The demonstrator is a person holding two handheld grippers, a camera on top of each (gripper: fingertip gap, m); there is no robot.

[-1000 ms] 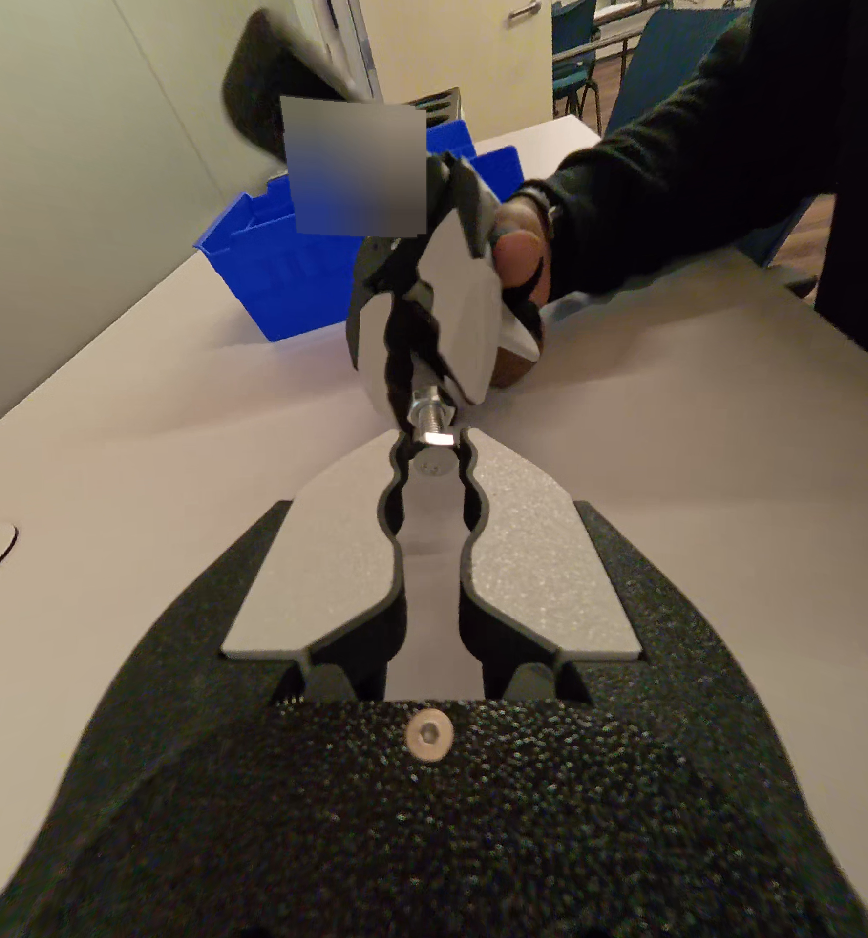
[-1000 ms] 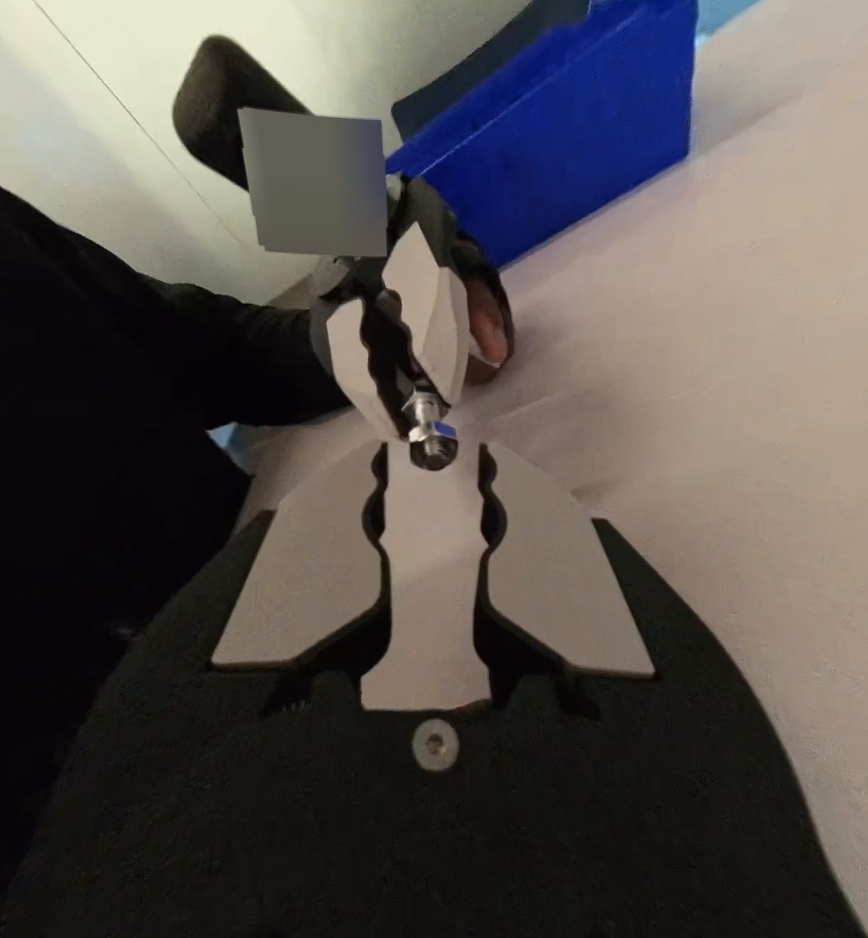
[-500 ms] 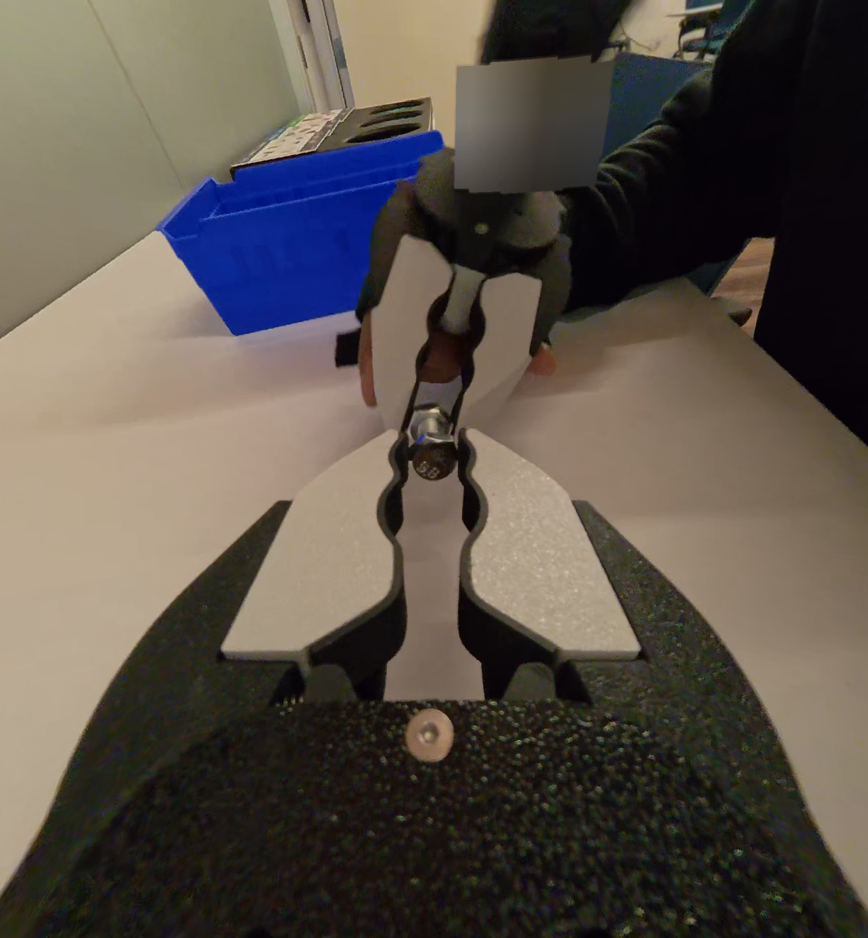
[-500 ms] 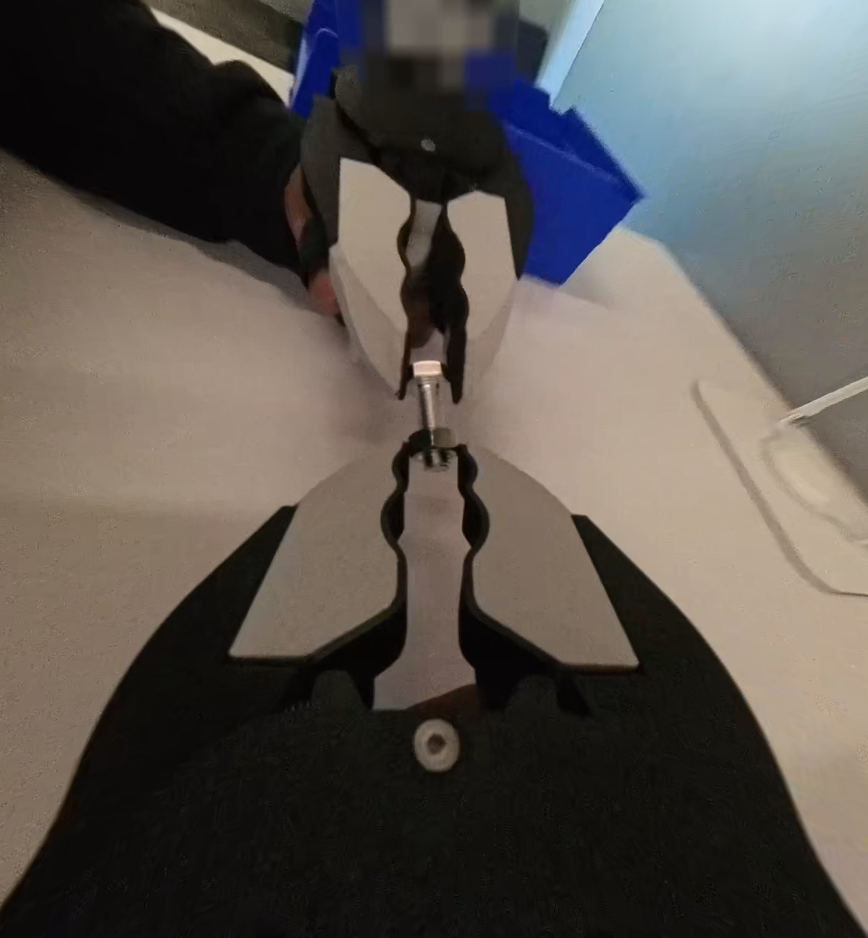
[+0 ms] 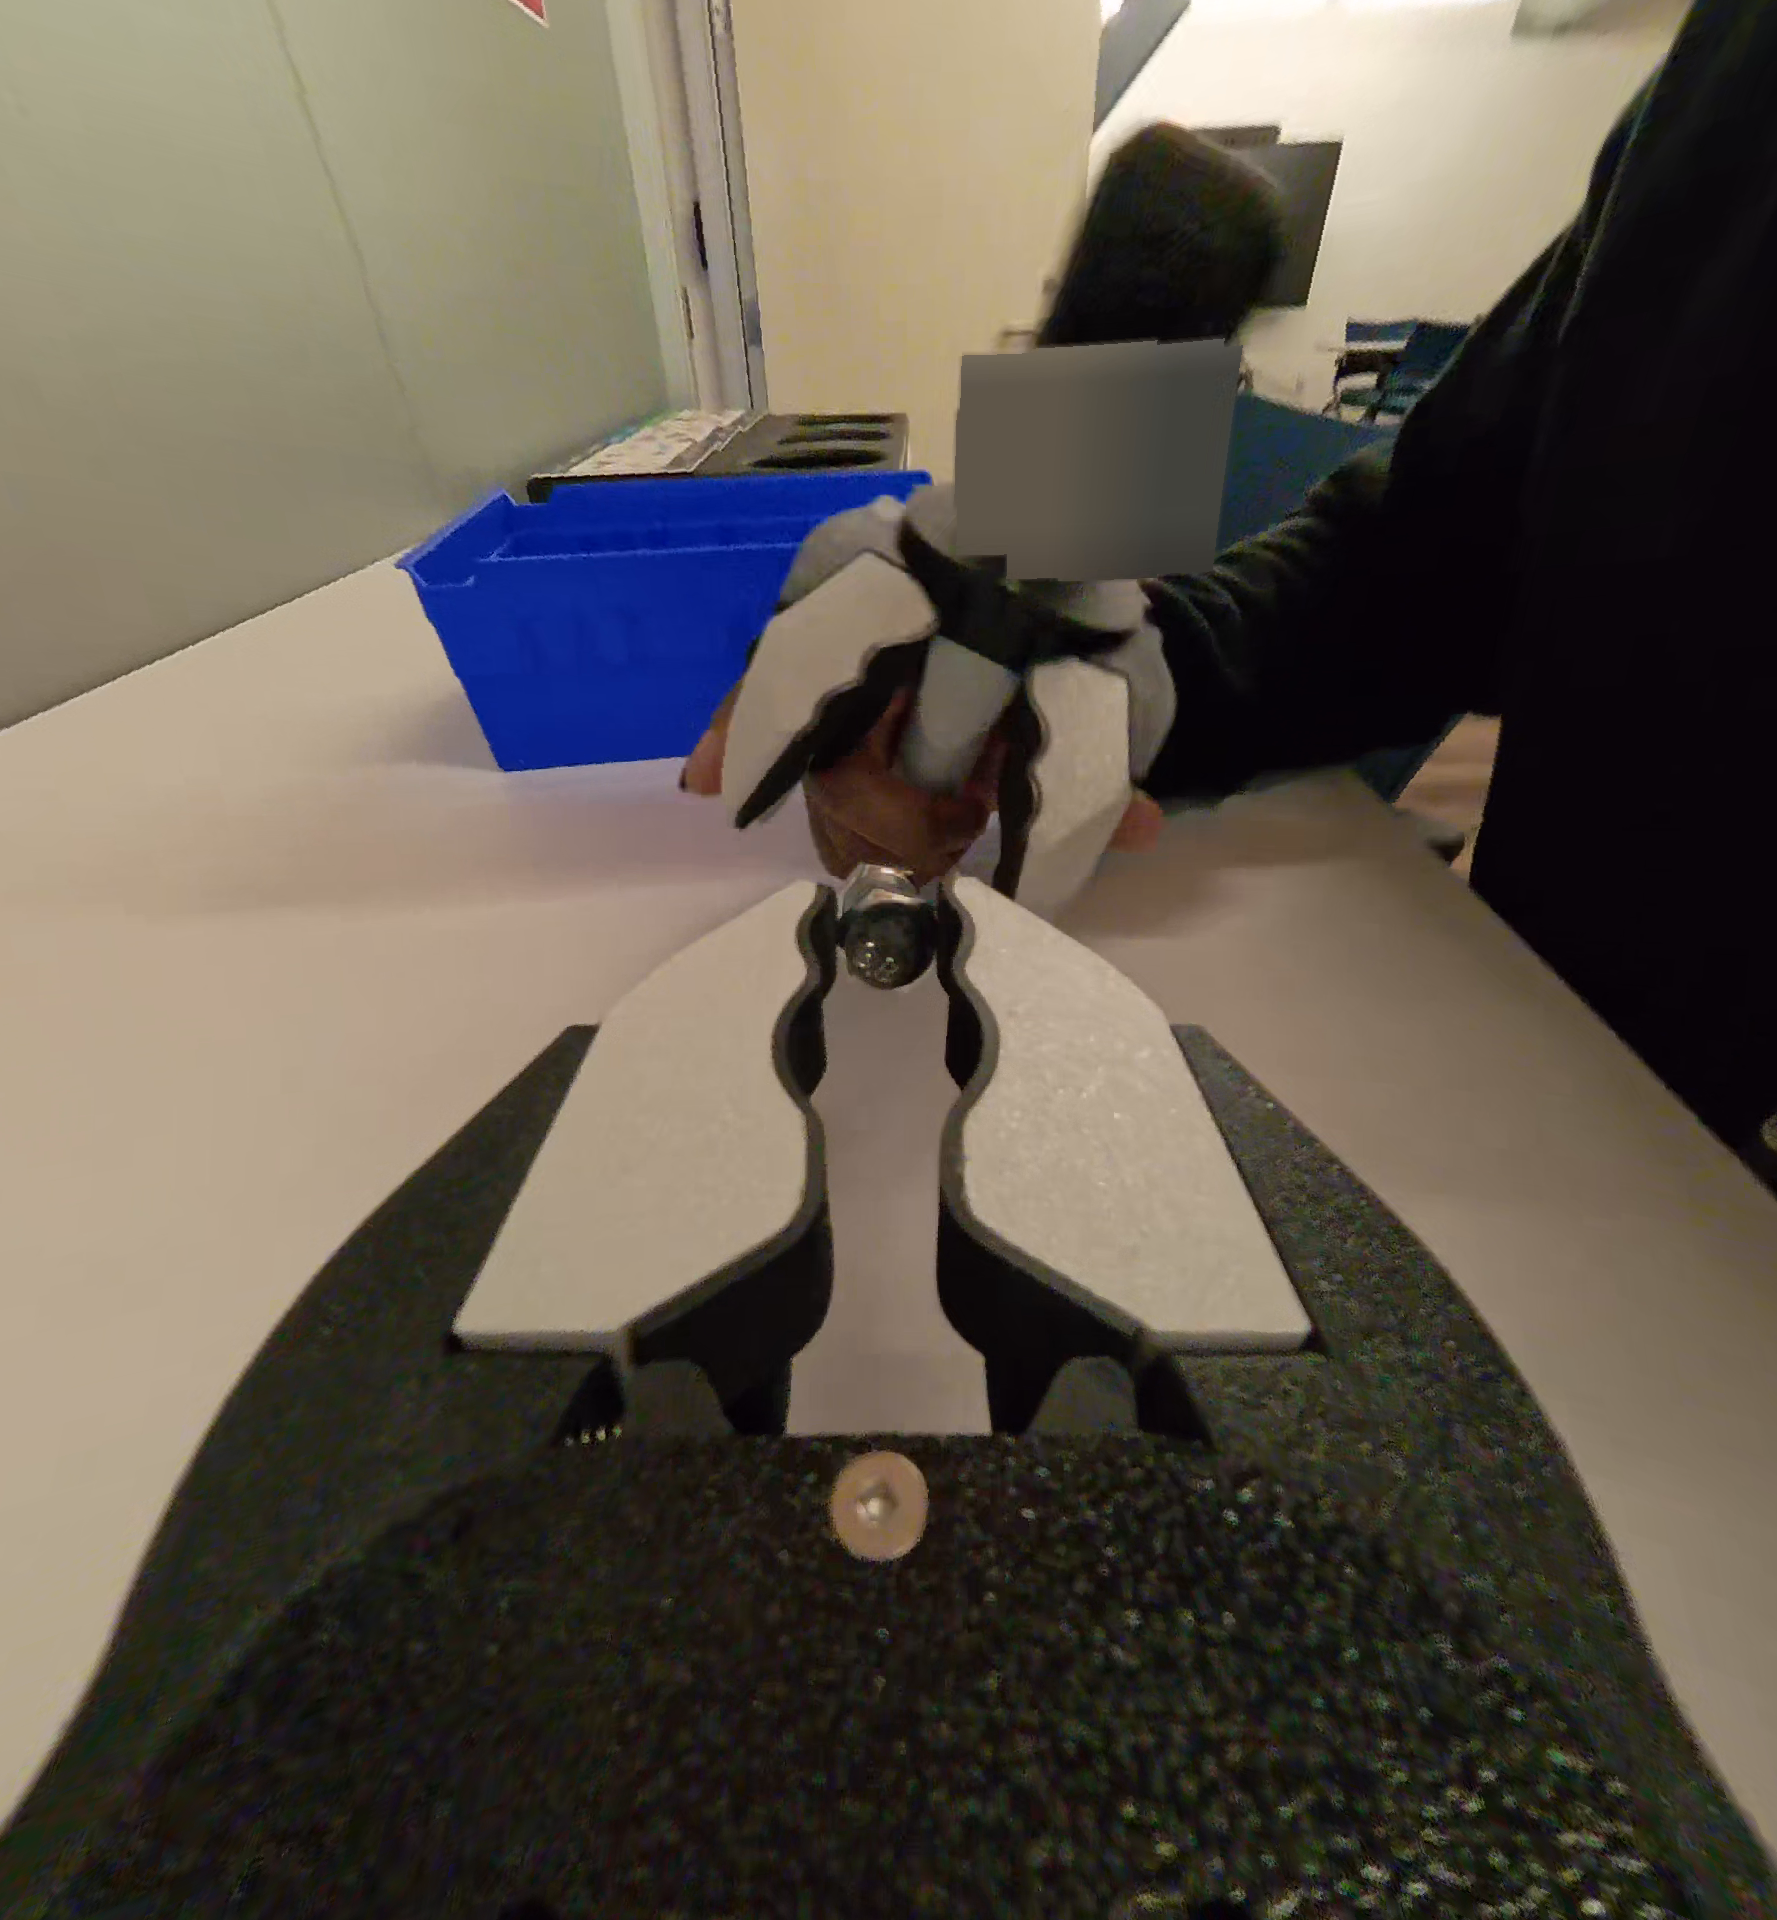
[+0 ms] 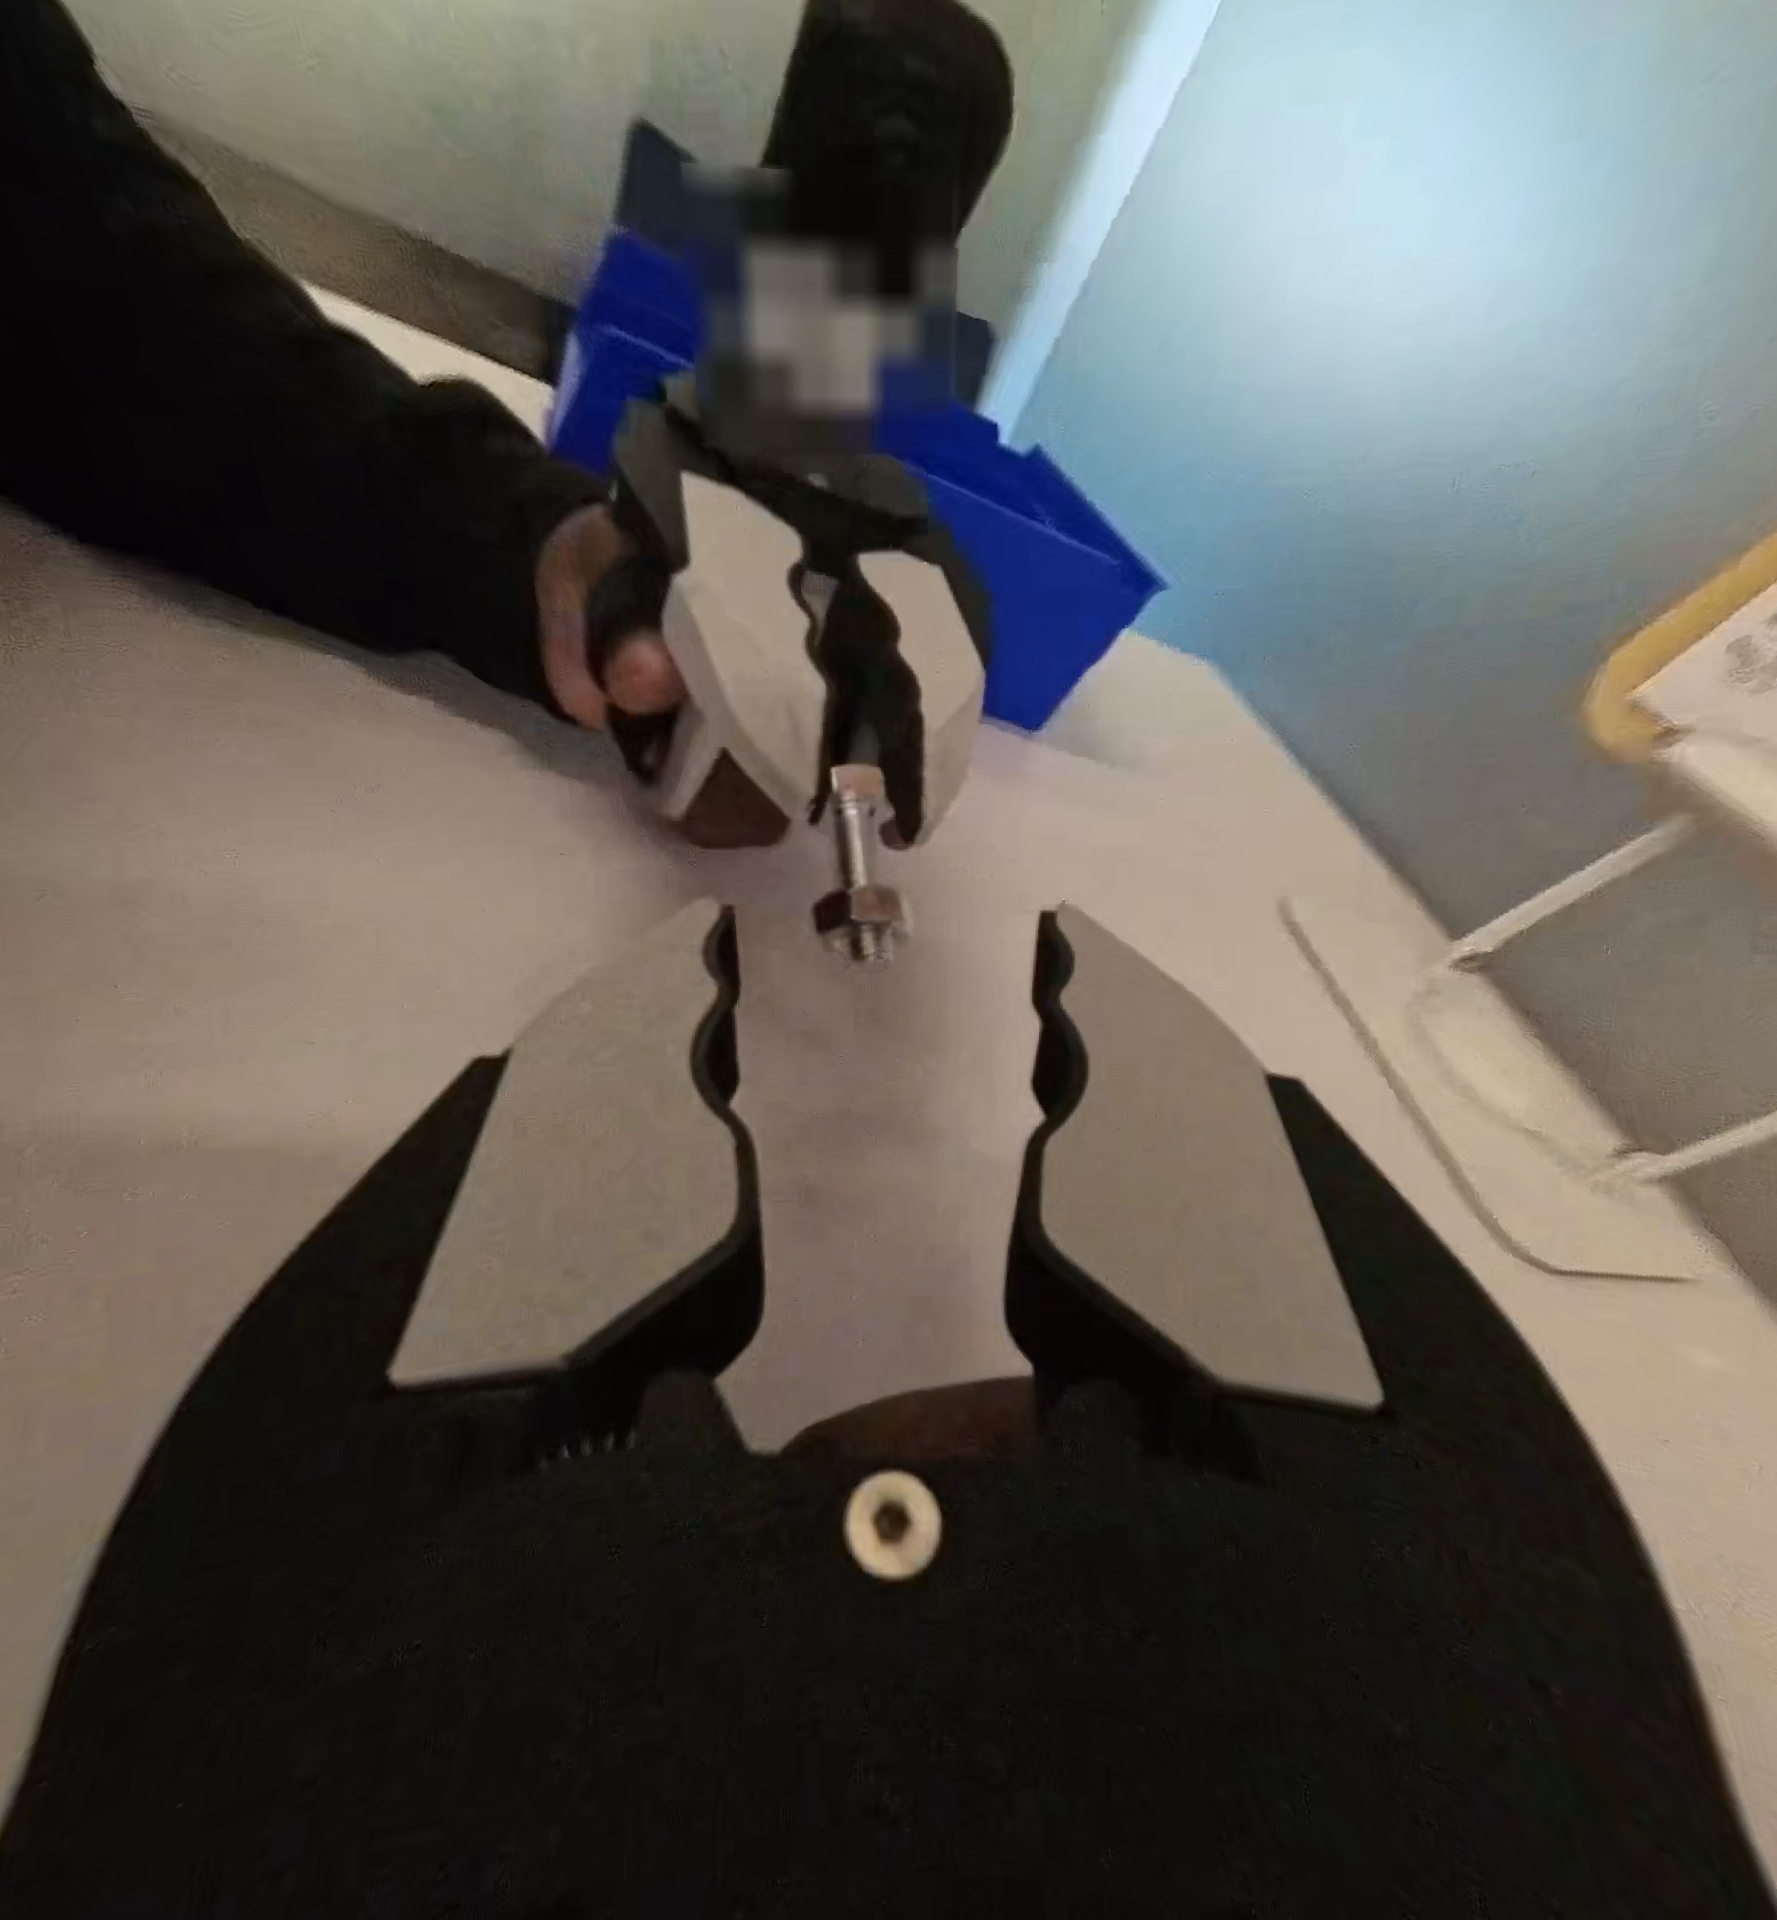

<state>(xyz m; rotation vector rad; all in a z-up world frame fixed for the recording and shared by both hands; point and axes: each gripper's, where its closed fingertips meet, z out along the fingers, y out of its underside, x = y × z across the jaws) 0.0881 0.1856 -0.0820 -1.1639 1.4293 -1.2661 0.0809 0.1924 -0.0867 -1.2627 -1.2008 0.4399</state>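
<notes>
One steel bolt [image 6: 851,831] with hex nut [image 6: 860,912], held in air over bench [image 5: 240,935]: small, rigid, slick, likely light; best gripped across flats. Left hand-held gripper [image 5: 882,940] clamps bolt head. Right hand-held gripper [image 6: 882,925] spread wide, nut between tips, untouched.

An office-like room: pale table [image 5: 240,935], blue storage bin [image 5: 614,613], chairs [image 5: 1403,374] beyond.
</notes>
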